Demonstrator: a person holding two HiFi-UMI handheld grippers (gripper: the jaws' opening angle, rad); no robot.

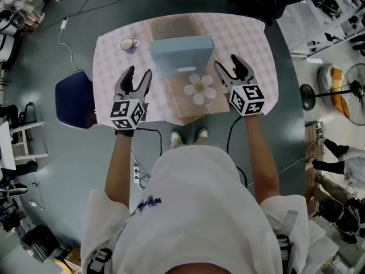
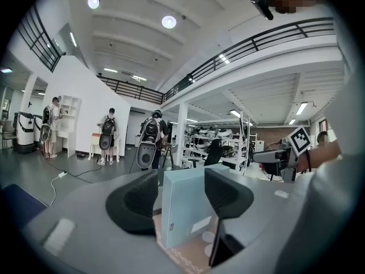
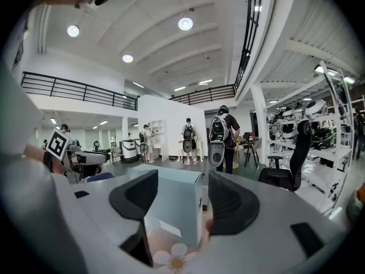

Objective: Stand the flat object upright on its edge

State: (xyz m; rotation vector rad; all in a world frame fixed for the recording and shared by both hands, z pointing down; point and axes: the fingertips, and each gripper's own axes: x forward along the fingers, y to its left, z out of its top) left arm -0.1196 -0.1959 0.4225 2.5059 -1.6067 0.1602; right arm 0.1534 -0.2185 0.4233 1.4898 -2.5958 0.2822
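1. Pale blue box stands upright on its edge on the flower mat, on the desk.
2. Left gripper: jaws apart, holding nothing. The box is ahead of the tips, untouched.
3. Right gripper: jaws apart, holding nothing. The box is ahead, clear of both jaws.

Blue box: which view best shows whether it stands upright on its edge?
The left gripper view: the blue box rises upright from the mat, broad face, narrow side and bottom edge all visible. The right gripper view shows much the same from the other side. The head view looks steeply down, so it appears foreshortened.
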